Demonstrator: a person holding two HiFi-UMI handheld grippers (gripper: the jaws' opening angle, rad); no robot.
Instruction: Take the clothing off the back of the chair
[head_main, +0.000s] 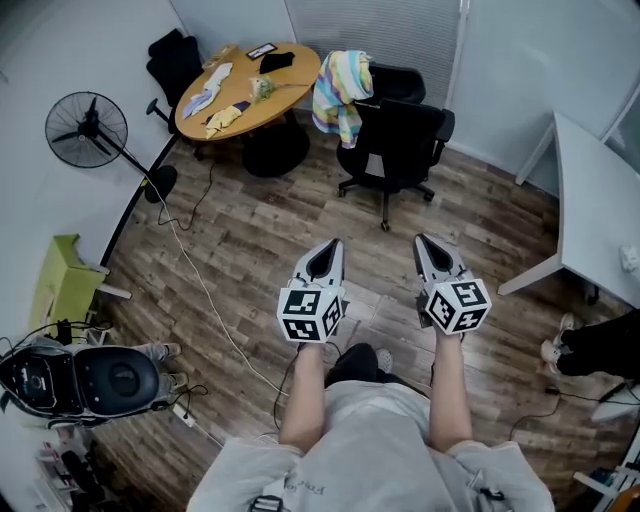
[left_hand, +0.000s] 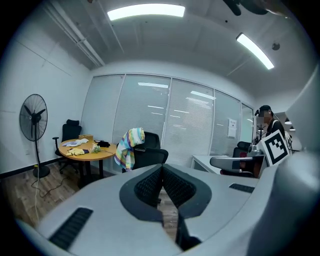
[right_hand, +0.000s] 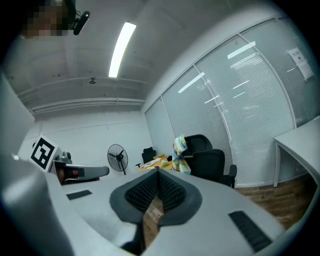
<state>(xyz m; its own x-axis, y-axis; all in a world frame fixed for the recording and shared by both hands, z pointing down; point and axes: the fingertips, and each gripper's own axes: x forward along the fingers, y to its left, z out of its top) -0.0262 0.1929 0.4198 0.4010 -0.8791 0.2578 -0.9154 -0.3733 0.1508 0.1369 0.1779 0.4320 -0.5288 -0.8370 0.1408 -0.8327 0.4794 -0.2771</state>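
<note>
Approach is the step in hand, I'd judge. The left hand-held gripper (head_main: 326, 250) and the right hand-held gripper (head_main: 428, 248) are both pinched shut with nothing between the jaws. They are held out side by side, about level, and well apart from the target. The striped clothing (head_main: 340, 95) hangs over a black chair (head_main: 400, 140) back across the room, just beside the round worktop (head_main: 250, 85). Two black chairs stand close together there, and I cannot say for certain which one carries it.

To do this well, the person should walk in and spread one pair of jaws wide before arriving. The bite should go high on the fabric, near the fold over the backrest. Lifting before pulling away should let the cloth slide free without the wheeled chair rolling along. The other gripper could steady the backrest.

Round the room from the left, there is a standing fan (head_main: 87, 130). A pale cable (head_main: 205, 290) trails over the wood-plank floor (head_main: 270, 230), a likely trip risk on the way. The round worktop carries papers and small items. A white worktop (head_main: 600, 200) is at the right, with another person's legs (head_main: 590, 345) near its corner.
</note>
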